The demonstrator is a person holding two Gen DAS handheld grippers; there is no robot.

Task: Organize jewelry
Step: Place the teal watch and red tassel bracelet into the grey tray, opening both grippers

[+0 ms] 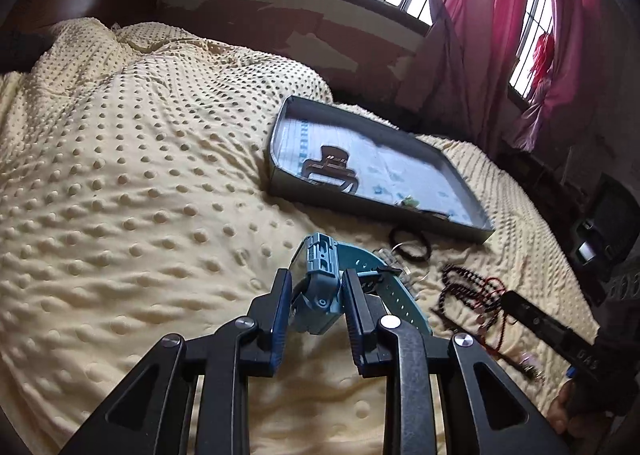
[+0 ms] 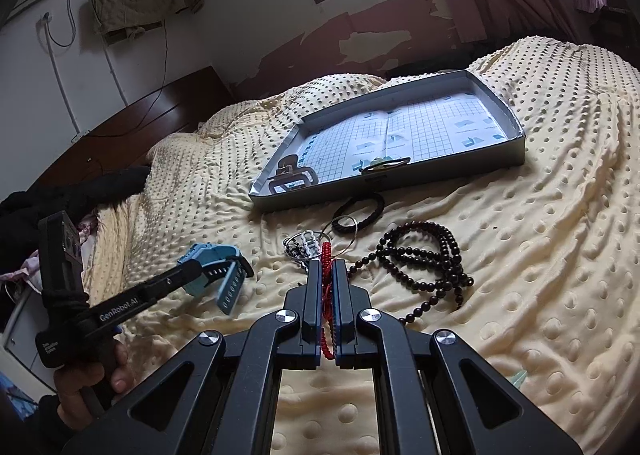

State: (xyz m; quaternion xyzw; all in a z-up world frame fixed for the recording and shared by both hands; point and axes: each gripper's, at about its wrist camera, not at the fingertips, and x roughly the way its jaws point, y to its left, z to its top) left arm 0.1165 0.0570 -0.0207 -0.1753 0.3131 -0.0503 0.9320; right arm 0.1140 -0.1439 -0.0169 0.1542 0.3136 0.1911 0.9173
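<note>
Left wrist view, bed: cream dotted plush blanket (image 1: pixel 132 183) covers the whole surface.
Tray: shallow grey cardboard tray (image 2: pixel 516 135) with grid-printed paper lies on the blanket and holds a brown hair claw clip (image 1: pixel 330 171).
Dark beads: long strand of dark round beads (image 2: pixel 424 271) coiled on the blanket in front of the tray.
Left gripper (image 1: pixel 316 295): clamped on a light blue rubber-strap watch (image 1: pixel 320 283), lifted just above the blanket.
Right gripper (image 2: pixel 327 279): closed tight on a red braided cord bracelet (image 2: pixel 327 255).
Black ring: black braided hair tie (image 2: pixel 360 209) just before the tray wall.
Hand (image 2: pixel 92 379): grasps the left gripper's handle.
</note>
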